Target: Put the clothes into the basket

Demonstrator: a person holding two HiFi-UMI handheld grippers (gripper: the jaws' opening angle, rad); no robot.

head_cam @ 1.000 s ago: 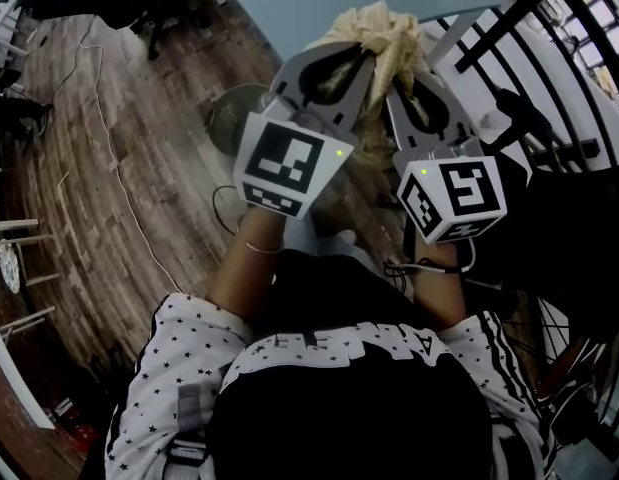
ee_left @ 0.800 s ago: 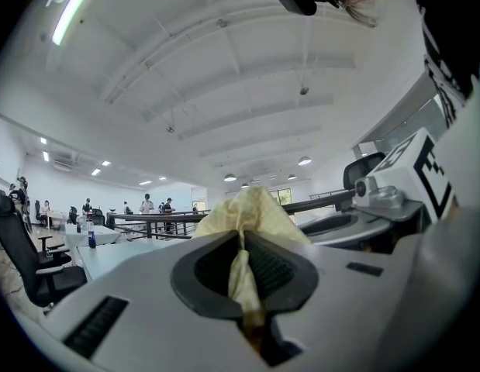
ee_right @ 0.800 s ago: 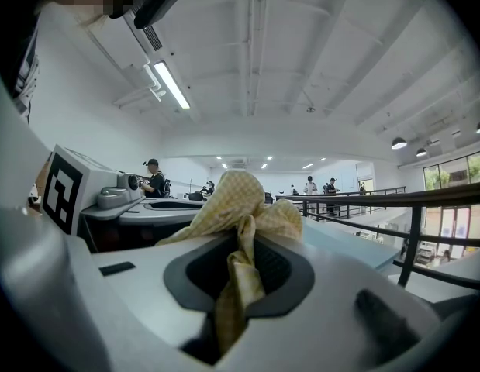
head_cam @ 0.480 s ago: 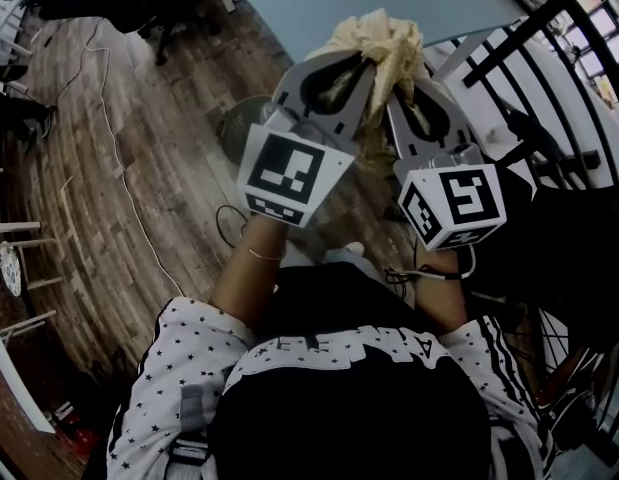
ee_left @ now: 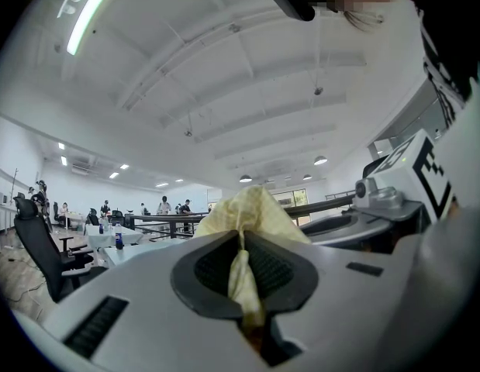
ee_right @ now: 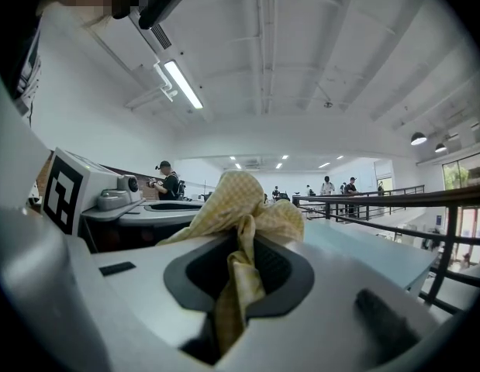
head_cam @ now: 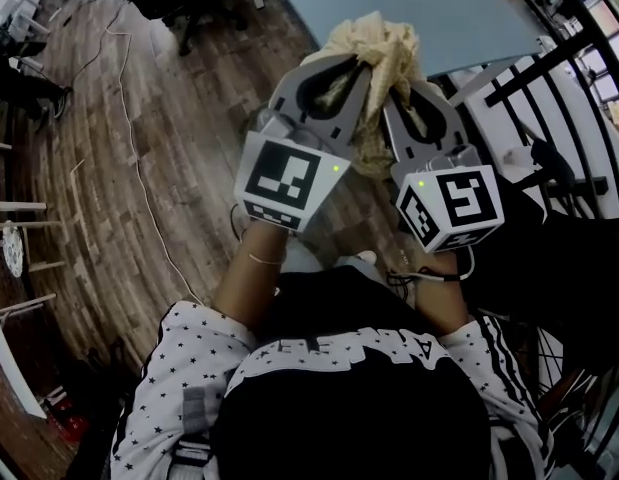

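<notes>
Both tools, the left gripper (head_cam: 361,66) and right gripper (head_cam: 401,86), are clenched side by side on one bunched cloth (head_cam: 377,43). It is pale yellow with a fine check, held in the air, its crumpled top poking above the jaws. Below lies a plank floor (head_cam: 79,218). A blue-grey table (head_cam: 429,8) stands just beyond, with a black railing (ee_right: 426,200) alongside.

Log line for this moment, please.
left gripper: shut on yellow cloth | right gripper: shut on yellow cloth | yellow cloth: bunched between both
</notes>
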